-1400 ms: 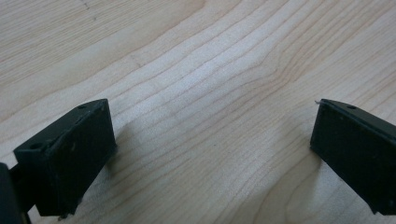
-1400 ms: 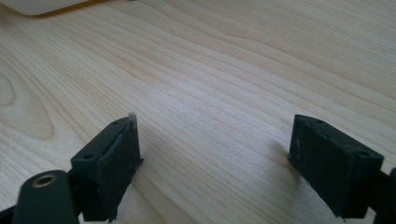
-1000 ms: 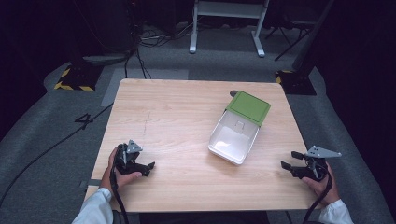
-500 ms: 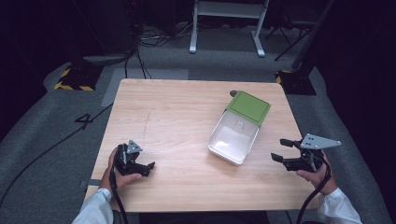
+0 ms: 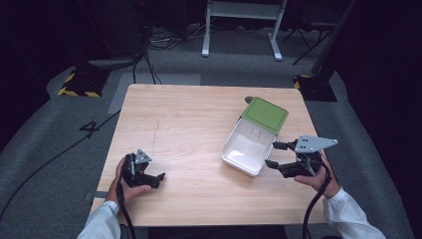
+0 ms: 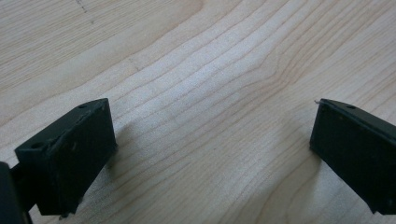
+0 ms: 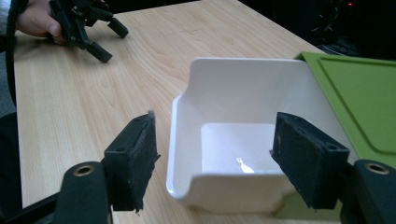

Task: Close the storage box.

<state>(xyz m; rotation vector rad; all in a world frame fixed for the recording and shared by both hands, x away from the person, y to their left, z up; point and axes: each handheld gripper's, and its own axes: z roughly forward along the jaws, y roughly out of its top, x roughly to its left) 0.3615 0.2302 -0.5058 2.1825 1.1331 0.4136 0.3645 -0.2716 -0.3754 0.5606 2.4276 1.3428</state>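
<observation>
On the wooden table [image 5: 199,119], right gripper [image 5: 276,155], jaws apart and just been closing, faces white container [image 5: 249,149]; left gripper [image 5: 157,179] rests, jaws apart.

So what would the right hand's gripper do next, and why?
Probably ease forward and close on the white box's near rim. The right gripper hangs just short of it, jaws open and empty; they have just been closing. The green lid leans on the far end.

The right gripper [image 5: 271,155] hangs raised in its hand, jaws apart and just narrowing with nothing pinched between them — the left gripper [image 5: 158,178] lies low, jaws spread wide.
</observation>
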